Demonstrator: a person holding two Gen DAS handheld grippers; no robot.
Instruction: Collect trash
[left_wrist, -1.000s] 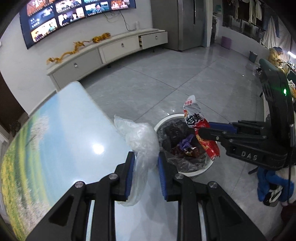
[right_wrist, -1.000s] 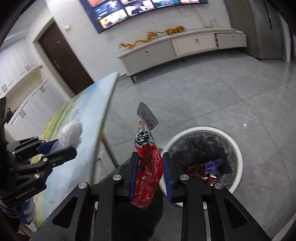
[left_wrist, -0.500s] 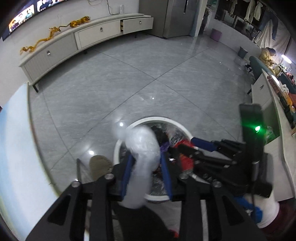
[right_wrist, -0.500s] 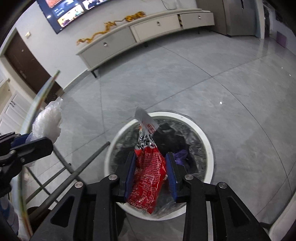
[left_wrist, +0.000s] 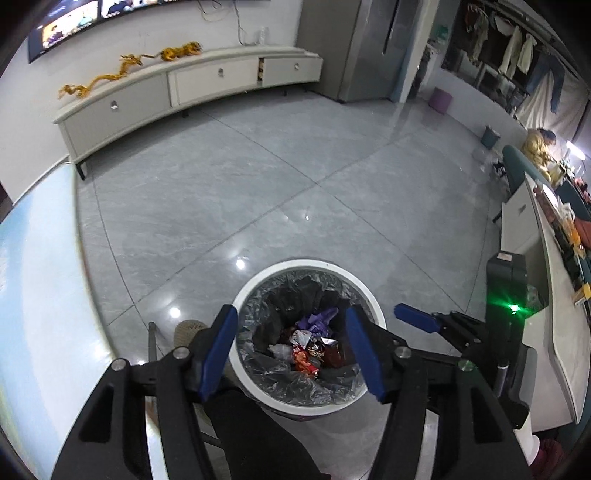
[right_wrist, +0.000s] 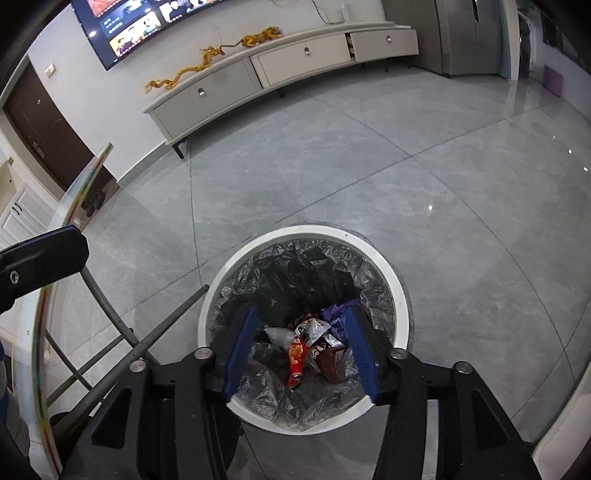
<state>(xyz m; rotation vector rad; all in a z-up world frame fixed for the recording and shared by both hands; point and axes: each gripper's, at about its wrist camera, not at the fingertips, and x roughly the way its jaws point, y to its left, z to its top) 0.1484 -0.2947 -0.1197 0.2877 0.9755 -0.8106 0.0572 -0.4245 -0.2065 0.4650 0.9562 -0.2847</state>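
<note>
A white round trash bin (left_wrist: 306, 264) with a black liner stands on the floor right under both grippers. In it lie a red snack wrapper (right_wrist: 295, 358), a crumpled clear plastic bag (right_wrist: 279, 336) and purple scraps (left_wrist: 317, 319). My left gripper (left_wrist: 291, 350) hangs over the bin, its jaws opening with nothing between the blue pads. My right gripper (right_wrist: 300, 352) is above the same bin (right_wrist: 306, 230), its jaws also opening and empty. The wrapper (left_wrist: 303, 360) and the bag (left_wrist: 280, 349) rest on the pile, free of both.
A table with a landscape print (left_wrist: 37, 277) borders the bin on the left; its metal legs (right_wrist: 110, 321) slant beside the rim. A person's dark trouser leg (left_wrist: 258, 435) is below the bin. A white counter (left_wrist: 554, 295) runs on the right, and a long TV cabinet (left_wrist: 184, 85) lines the far wall.
Both grippers moved from beside the table to over the bin. The left let go of the clear plastic bag and the right of the red wrapper; both now lie in the bin.
</note>
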